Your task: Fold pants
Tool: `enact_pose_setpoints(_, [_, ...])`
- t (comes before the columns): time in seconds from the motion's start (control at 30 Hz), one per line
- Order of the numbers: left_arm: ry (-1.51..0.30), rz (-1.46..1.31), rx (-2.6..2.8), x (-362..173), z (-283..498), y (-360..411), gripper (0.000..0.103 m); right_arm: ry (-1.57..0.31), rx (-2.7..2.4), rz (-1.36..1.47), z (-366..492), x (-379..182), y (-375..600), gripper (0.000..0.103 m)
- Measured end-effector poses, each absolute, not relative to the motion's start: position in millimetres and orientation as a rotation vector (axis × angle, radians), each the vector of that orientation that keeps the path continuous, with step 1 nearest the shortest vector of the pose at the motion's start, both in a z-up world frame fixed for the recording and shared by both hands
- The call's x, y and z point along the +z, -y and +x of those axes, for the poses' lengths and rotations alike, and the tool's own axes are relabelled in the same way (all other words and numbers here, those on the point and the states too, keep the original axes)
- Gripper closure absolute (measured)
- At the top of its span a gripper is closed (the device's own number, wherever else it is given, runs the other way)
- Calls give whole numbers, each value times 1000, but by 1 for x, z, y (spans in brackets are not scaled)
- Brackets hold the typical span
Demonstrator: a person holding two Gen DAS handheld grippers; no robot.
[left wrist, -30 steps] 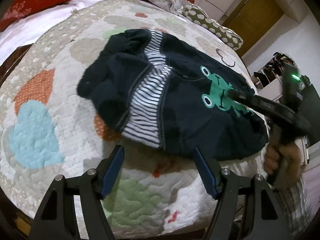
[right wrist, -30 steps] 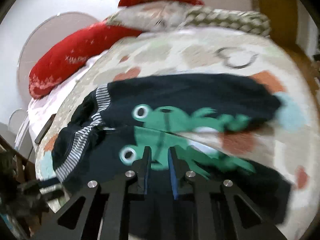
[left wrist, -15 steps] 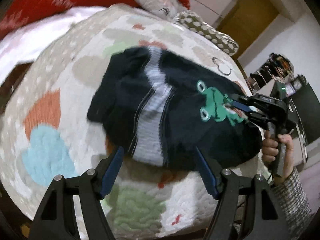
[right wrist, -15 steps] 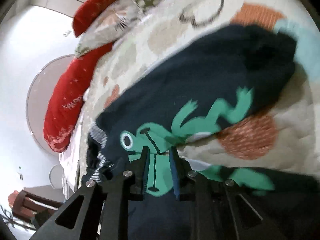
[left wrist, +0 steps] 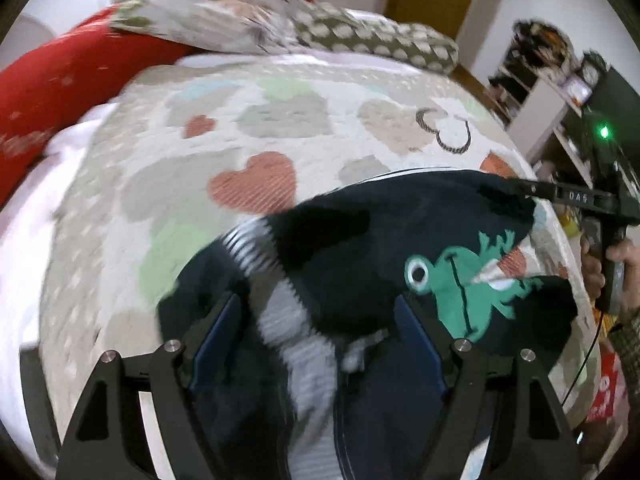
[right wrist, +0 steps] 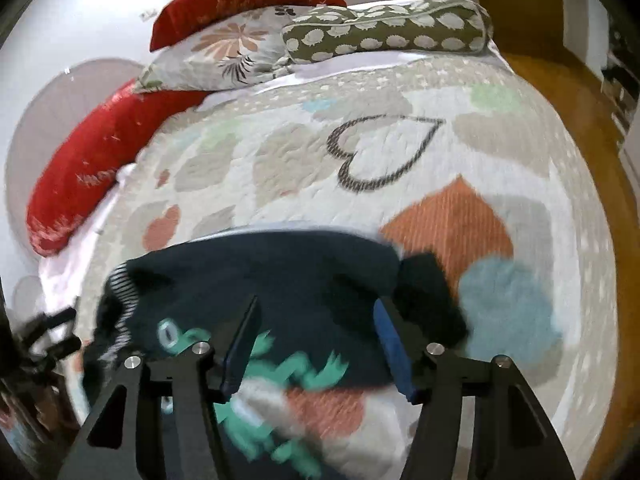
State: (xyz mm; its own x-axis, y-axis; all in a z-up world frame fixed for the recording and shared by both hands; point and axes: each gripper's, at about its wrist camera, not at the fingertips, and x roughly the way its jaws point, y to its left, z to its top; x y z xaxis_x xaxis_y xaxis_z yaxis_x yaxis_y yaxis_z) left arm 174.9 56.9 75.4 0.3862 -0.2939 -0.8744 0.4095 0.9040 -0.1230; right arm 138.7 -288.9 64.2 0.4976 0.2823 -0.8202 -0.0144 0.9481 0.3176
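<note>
Left view only: the striped waistband (left wrist: 296, 320) up close, a hand (left wrist: 616, 264) on the other tool's grip at the far right edge.
Right view only: the dark cuff (right wrist: 428, 292) of one leg, lying on the bed (right wrist: 520, 120).
Left gripper (left wrist: 320, 332): jaws wide apart and just opened further, straddling the waistband, pads not pressing.
Pants (left wrist: 380, 248): navy, green frog print (left wrist: 460, 280), spread on the quilt.
Right gripper (right wrist: 316, 344): jaws just sprung apart, cloth below, nothing pinched.
</note>
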Motion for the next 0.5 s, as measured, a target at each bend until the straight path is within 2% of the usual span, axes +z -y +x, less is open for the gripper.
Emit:
enact_pose_setpoints(0.4, [-1223, 316, -522, 14, 262, -21, 25, -1128, 326, -8, 218, 33, 248, 37])
enact_pose_setpoints(0.5, [-1259, 322, -553, 1, 265, -16, 16, -1138, 345, -44, 225, 22, 240, 37])
